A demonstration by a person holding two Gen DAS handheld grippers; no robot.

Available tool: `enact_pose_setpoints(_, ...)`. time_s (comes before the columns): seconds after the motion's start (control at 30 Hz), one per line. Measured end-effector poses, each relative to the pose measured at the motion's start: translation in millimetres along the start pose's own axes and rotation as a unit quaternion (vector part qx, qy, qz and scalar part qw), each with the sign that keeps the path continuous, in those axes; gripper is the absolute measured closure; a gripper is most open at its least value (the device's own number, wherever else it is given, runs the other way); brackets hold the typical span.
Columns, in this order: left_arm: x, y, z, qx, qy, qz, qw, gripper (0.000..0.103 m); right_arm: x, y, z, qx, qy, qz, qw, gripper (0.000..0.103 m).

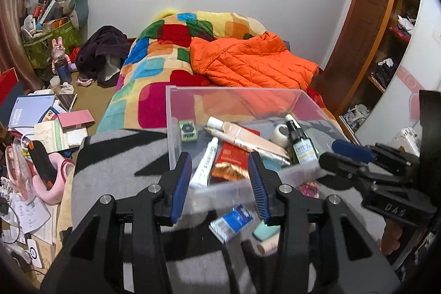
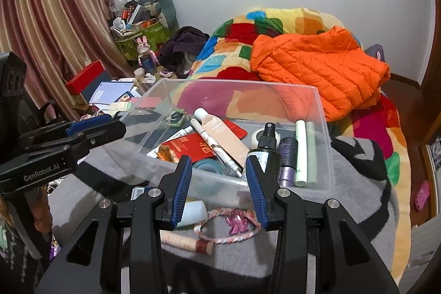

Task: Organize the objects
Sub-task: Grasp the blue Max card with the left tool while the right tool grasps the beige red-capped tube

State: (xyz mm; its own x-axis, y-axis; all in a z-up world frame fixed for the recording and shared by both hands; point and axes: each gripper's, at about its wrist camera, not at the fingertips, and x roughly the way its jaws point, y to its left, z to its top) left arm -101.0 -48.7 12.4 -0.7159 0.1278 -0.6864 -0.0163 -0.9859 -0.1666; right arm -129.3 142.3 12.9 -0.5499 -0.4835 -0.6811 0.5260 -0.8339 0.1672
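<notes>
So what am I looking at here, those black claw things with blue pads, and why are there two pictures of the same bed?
A person holds a hand-held gripper in each hand; each carries a camera looking along its fingers. One picture is from the left hand-held gripper, the other from the right hand-held gripper. Both are open and hold nothing. On the grey blanket stands a clear plastic box with cosmetics inside, including a dark spray bottle. A braided cord and a pink tube lie outside it.

Orange puffer jacket (image 1: pixel 253 59) upper right; multicolour patchwork blanket (image 1: pixel 162 57) centre; grey-black blanket (image 1: pixel 115 156) lower left; clear box (image 2: pixel 322 112); red envelope (image 2: pixel 190 146); blue gripper pads (image 1: pixel 180 183).
</notes>
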Motion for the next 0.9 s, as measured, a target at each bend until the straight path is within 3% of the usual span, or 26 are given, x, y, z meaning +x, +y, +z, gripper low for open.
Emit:
enact_pose_setpoints(0.17, -9, 0, -20, 0.006, 0.008, 0.005, 0.9999, 0.051, -14, 5, -15, -0.002, 0.000, 0.006, 1.000, 0.059)
enact_pose_setpoints(0.4, 11, 3, -56, -0.004, 0.066, 0.000, 0.9978, 0.051, -11, 13, -45, 0.001, 0.035, 0.017, 0.999, 0.059)
enact_pose_setpoints(0.63, 33, -11, -78, 0.018, 0.099, 0.019, 0.9948, 0.051, 3, 17, -72, -0.005, 0.079, 0.022, 0.997, 0.059)
enact_pose_setpoints(0.8, 37, -29, -85, 0.048, 0.099, 0.023, 0.9937, 0.049, 3, 13, -71, 0.000, 0.073, 0.014, 0.997, 0.037)
enact_pose_setpoints(0.9, 34, -42, -90, 0.061, 0.102, 0.000, 0.9929, 0.049, 2, 8, -71, 0.014, 0.072, 0.017, 0.997, 0.033)
